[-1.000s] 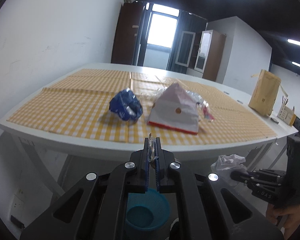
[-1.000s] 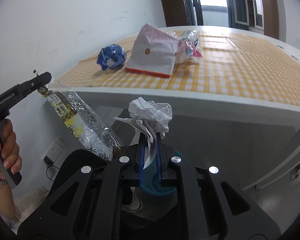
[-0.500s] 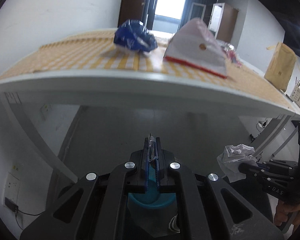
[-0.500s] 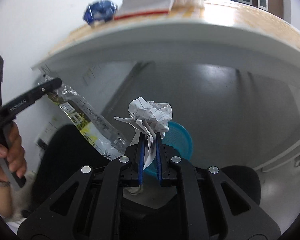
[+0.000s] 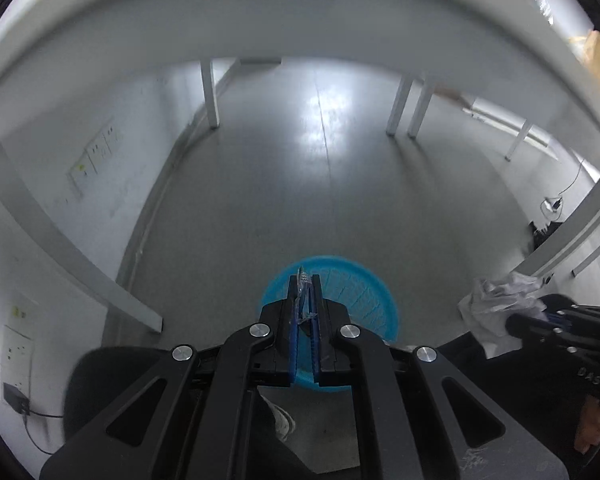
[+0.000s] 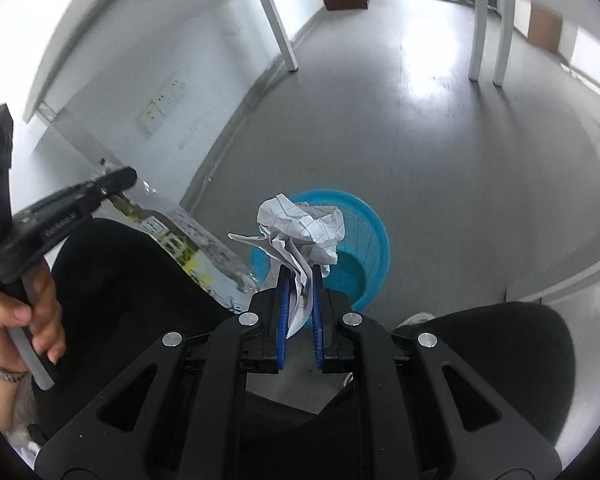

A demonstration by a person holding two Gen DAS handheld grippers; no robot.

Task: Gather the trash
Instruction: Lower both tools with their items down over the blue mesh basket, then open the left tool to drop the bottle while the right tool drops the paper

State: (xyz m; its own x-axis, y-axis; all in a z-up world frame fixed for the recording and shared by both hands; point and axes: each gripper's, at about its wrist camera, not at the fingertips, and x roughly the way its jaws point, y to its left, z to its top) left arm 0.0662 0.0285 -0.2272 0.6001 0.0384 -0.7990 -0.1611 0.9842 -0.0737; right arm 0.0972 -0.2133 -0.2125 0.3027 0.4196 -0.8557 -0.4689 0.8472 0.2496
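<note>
My left gripper (image 5: 304,280) is shut on the edge of a clear plastic wrapper (image 5: 302,300). In the right wrist view the left gripper (image 6: 122,179) is at the left, and the wrapper (image 6: 188,240), printed in yellow, hangs down from it. My right gripper (image 6: 300,270) is shut on a crumpled ball of lined paper (image 6: 304,226). The same paper ball (image 5: 496,300) shows at the right of the left wrist view. A round blue bin (image 5: 356,304) stands on the floor just beyond both fingertips, and its blue rim (image 6: 372,240) is partly hidden by the paper.
The white table's underside (image 5: 300,12) arches overhead, with its legs (image 5: 210,96) standing on the grey floor. A black chair seat (image 6: 120,280) lies to the left and another (image 6: 500,344) to the right. A hand (image 6: 32,312) grips the left tool. Sockets (image 5: 96,156) dot the wall.
Both grippers have sunk from tabletop height to below the table edge and tipped down toward the floor. The blue bin now lies right ahead of the fingertips. Both still hold their trash.
</note>
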